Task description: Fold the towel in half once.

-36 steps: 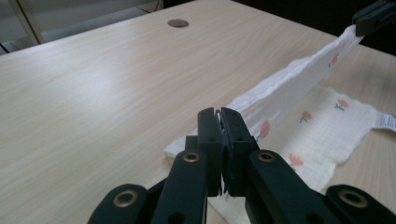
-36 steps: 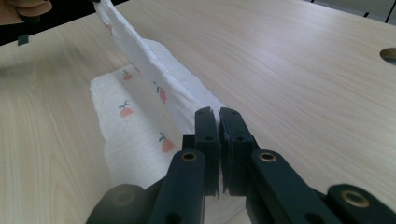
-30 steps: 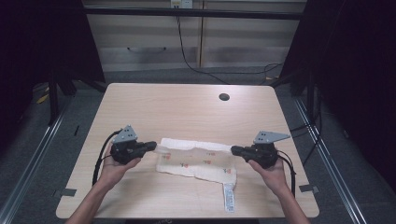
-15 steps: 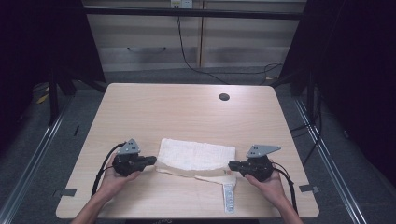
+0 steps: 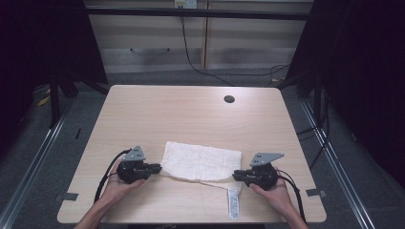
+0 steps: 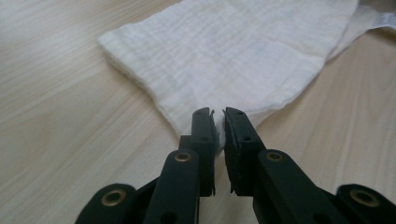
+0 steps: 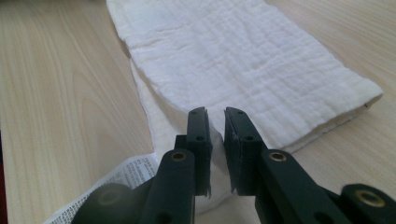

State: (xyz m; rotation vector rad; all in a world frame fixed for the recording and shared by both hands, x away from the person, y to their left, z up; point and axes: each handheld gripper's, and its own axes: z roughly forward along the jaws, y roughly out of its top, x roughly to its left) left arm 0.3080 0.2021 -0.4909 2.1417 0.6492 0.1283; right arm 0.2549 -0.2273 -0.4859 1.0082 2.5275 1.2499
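A folded white gauzy cloth (image 5: 203, 162) lies flat on the pale wooden table (image 5: 191, 114), near its front edge. The left gripper (image 5: 156, 168) and right gripper (image 5: 237, 175) sit at its two near corners. Both pairs of jaws have just been opening and stand narrowly parted, with cloth edge between them.

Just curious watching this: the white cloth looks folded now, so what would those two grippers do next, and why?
Probably finish opening and back away: the cloth lies folded flat, and both the left gripper and right gripper, jaws just opening, have a cloth edge between them.
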